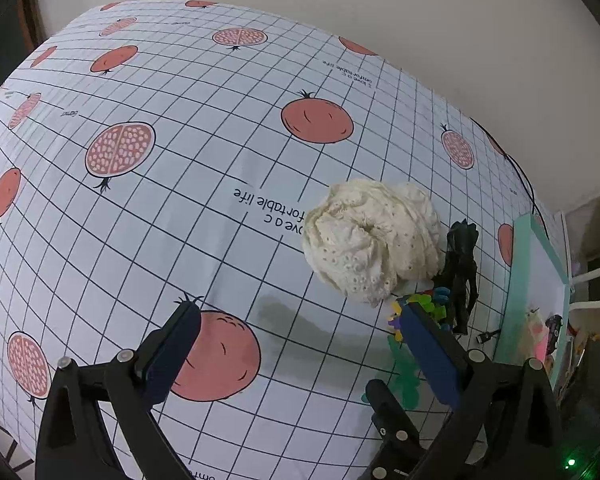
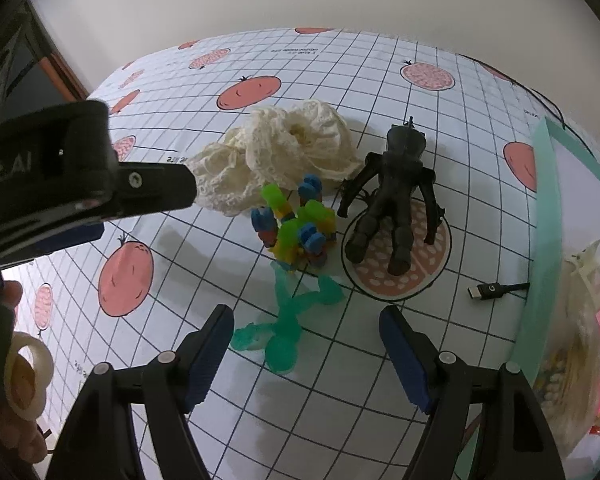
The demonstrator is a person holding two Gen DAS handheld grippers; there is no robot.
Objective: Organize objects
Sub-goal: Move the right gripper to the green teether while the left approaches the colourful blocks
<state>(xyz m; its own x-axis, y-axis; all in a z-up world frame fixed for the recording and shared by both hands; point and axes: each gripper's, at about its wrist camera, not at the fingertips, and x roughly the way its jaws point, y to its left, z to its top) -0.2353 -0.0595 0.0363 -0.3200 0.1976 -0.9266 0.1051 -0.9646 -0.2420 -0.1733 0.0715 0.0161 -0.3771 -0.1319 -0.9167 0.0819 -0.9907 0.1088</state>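
Four items lie clustered on the pomegranate-print tablecloth (image 2: 204, 264): a crumpled cream lace cloth (image 2: 284, 152), a bundle of bright interlocking blocks (image 2: 300, 228), a black many-legged figure (image 2: 396, 200) and a translucent teal figure (image 2: 288, 328). My right gripper (image 2: 306, 316) is open just above the teal figure, which lies between and ahead of its fingertips. My left gripper (image 1: 296, 308) is open over bare cloth. Its right finger covers part of the blocks (image 1: 424, 304) and sits beside the teal figure (image 1: 404, 368). The lace cloth (image 1: 372, 240) and the black figure (image 1: 460, 272) lie just beyond it.
A teal box (image 2: 544, 240) holding pink and white items stands at the table's right edge, also in the left wrist view (image 1: 536, 280). A black USB cable end (image 2: 496, 290) lies beside it. The left tool's black housing (image 2: 80, 168) and a hand (image 2: 12, 360) fill the left side.
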